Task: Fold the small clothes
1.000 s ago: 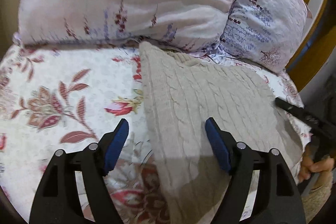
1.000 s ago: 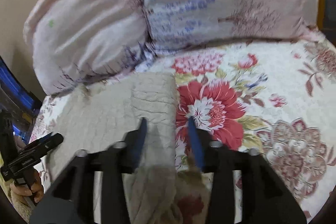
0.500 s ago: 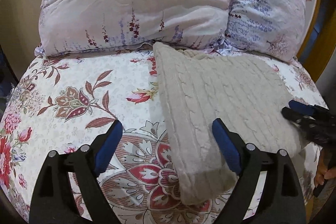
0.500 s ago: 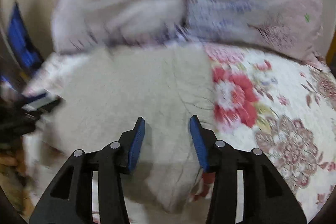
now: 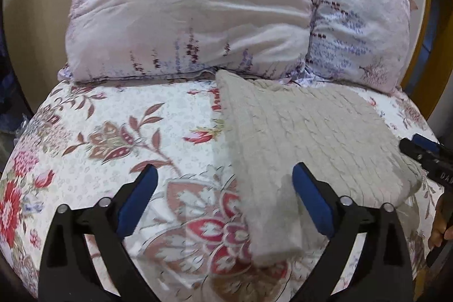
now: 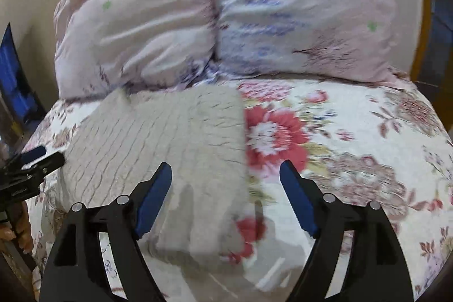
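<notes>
Left gripper [image 5: 225, 188] pose: pitched downward over the bed [image 5: 113, 132], hovering clear of the cover; its blue-padded fingers [image 5: 138, 200] stand wide apart, having just been opening, and grip nothing.
Right gripper [image 6: 225, 188] pose: likewise tilted down toward the bed; fingers [image 6: 154, 197] spread, jaws having just been opening, nothing pinched between the pads.
Folded knit sweater [image 5: 305, 137]: beige cable-knit garment, lying flat in a rectangular fold on the floral bedspread, its far edge against the two pillows [image 5: 192, 13].
Sweater relative to left fingers: its left edge runs through the gap between the fingers; the right finger stands over the knit, the left finger over bare bedspread. No contact seen.
Sweater relative to right fingers: its right edge falls within the gap; the left finger is over the knit, the right finger over the red flower print. No contact seen.
Cross-view: each gripper's tip shows at the sweater's outer side in the other's view, with part of a hand [image 5: 440, 222] below.
Image quality: right view motion-blurred.
</notes>
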Demonstrator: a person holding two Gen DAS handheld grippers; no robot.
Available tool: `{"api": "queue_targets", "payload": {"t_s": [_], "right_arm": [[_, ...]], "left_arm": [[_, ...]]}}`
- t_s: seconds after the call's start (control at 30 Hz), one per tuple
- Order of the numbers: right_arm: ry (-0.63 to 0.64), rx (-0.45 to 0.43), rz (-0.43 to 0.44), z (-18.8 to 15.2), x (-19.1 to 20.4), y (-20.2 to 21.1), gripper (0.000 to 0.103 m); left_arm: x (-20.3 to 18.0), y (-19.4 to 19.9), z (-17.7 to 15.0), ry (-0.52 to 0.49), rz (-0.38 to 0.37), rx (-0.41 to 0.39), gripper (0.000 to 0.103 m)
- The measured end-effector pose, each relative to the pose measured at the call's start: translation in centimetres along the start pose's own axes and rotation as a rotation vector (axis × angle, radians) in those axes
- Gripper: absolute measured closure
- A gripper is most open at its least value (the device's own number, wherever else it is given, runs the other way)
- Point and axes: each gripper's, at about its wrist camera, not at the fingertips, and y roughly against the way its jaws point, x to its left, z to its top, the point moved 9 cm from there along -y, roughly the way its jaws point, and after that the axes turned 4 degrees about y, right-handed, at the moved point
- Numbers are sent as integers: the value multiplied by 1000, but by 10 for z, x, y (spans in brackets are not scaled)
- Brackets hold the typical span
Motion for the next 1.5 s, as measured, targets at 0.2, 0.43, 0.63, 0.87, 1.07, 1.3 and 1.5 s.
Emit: {"api": "queue_targets", "payload": {"t_s": [0.2,0.43,0.63,0.87,1.07,1.3,1.5], "right_arm": [[-42,-37,-40,-13,-19,27,10],[6,2,-7,-44,9,35,7],[53,84,-20,-68,34,22,7],[80,160,-60,-82,45,6,7],[64,189,-73,-88,43,1,7],[54,206,-96,-93,42,-1,5],[47,204,-105,-93,40,-2,1]], "left_arm": [[25,24,-23,45,59,-9,2],[13,33,-61,60,51,83,2],[-15,30,-74,8,48,137,2],[-26,15,-89,-30,96,202,2],[-28,8,-96,-31,95,238,2],[-27,5,-93,-23,94,234,2],[-28,5,-93,-23,95,225,2]]}}
